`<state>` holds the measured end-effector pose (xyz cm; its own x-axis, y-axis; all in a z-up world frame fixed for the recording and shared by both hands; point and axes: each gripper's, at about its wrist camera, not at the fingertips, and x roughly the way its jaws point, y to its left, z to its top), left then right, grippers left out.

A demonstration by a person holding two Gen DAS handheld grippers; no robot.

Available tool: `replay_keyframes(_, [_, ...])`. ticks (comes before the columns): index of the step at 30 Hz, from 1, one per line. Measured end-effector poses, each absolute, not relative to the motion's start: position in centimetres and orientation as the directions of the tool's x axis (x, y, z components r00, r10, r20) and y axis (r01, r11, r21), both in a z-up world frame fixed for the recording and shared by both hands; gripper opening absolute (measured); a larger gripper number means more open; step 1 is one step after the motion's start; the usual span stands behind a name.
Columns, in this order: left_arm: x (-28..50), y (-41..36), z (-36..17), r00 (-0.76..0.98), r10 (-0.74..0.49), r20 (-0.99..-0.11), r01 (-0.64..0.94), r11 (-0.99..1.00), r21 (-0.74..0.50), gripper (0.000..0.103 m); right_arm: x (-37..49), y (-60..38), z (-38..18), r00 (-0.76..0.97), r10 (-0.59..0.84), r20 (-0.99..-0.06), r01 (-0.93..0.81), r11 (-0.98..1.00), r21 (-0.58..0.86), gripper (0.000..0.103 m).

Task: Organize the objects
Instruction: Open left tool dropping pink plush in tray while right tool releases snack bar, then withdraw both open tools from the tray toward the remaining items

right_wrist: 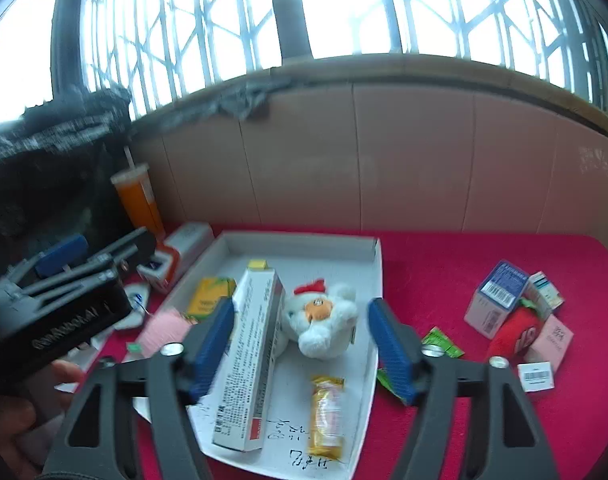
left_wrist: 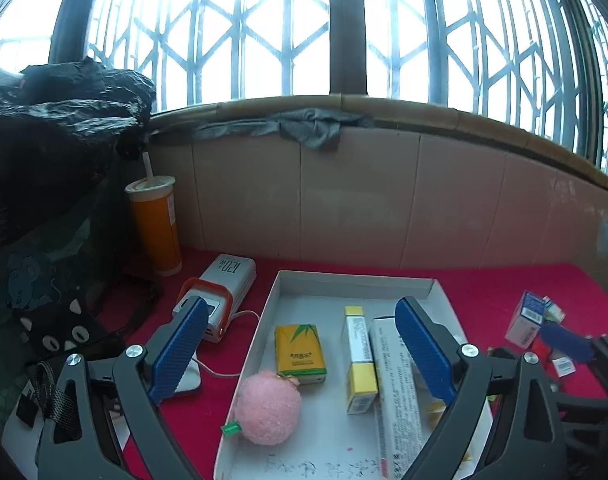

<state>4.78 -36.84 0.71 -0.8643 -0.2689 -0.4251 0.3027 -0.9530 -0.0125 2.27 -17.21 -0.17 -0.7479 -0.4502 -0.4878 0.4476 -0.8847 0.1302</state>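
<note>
A white cardboard tray (left_wrist: 354, 282) (right_wrist: 374, 292) lies on the red table. It holds a pink plush ball (left_wrist: 267, 407), a yellow-green box (left_wrist: 300, 353), a yellow-white box (left_wrist: 359, 360) and a long white box (left_wrist: 396, 392) (right_wrist: 250, 356). The right wrist view also shows a white Santa plush (right_wrist: 322, 320) and a yellow snack packet (right_wrist: 326, 416) in it. My left gripper (left_wrist: 302, 354) is open and empty above the tray's left part. My right gripper (right_wrist: 302, 350) is open and empty, hovering over the Santa plush.
Right of the tray lie a blue-white box (right_wrist: 496, 300), a red plush (right_wrist: 514, 330), a pink box (right_wrist: 550, 342) and a green sachet (right_wrist: 442, 342). At the left stand an orange drink cup (left_wrist: 156, 226), a white power bank (left_wrist: 224, 284) and black bags (left_wrist: 56, 152). A tiled wall is behind.
</note>
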Motion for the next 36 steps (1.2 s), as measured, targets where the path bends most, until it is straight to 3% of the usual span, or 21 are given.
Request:
replay_keyframes(1, [5.5, -36.6, 0.3, -0.866, -0.270, -0.422, 0.307, -0.951, -0.022, 0.094, 2.9, -16.6, 0.0, -0.762, -0.446, -0.470, 0.443, -0.888, 0.125, 0.091])
replay_keyframes(5, [7.3, -35.7, -0.8, -0.859, -0.288, -0.424, 0.344, -0.937, -0.060, 0.094, 5.0, -13.5, 0.9, -0.813, -0.423, -0.400, 0.408, -0.904, 0.126, 0.093])
replay_keyframes(10, [6.9, -32.9, 3.4, -0.897, -0.266, -0.353, 0.294, -0.955, -0.027, 0.095, 6.3, -9.0, 5.9, -0.872, -0.396, -0.286, 0.363, -0.917, 0.165, 0.103])
replay_keyframes(13, [7.0, -30.6, 4.6, -0.920, -0.212, -0.331, 0.235, -0.972, -0.029, 0.095, 7.6, -6.6, 6.8, -0.900, -0.368, -0.235, 0.333, -0.926, 0.175, 0.103])
replay_keyframes(21, [6.0, -25.0, 0.5, -0.891, -0.123, -0.437, 0.120, -0.992, 0.036, 0.095, 7.6, -0.1, 1.2, -0.897, -0.245, -0.369, 0.171, -0.960, 0.223, 0.103])
replay_keyframes(25, [4.9, -22.5, 3.0, -0.917, -0.084, -0.389, 0.072, -0.996, 0.046, 0.095, 8.3, 5.0, 4.0, -0.945, -0.168, -0.279, 0.087, -0.956, 0.282, 0.103])
replay_keyframes(28, [4.2, -20.3, 2.7, -0.914, -0.034, -0.404, 0.014, -0.999, 0.052, 0.095, 8.8, 7.7, 4.4, -0.960, -0.121, -0.252, 0.043, -0.954, 0.296, 0.103])
replay_keyframes(34, [1.5, -14.7, -2.2, -0.830, 0.039, -0.556, -0.130, -0.984, 0.125, 0.095, 7.6, 11.5, 0.0, -0.925, -0.060, -0.376, -0.068, -0.945, 0.320, 0.103])
replay_keyframes(36, [0.8, -13.2, -1.3, -0.836, 0.059, -0.546, -0.164, -0.976, 0.145, 0.095, 7.2, 13.1, 0.5, -0.921, -0.078, -0.383, -0.077, -0.924, 0.374, 0.103])
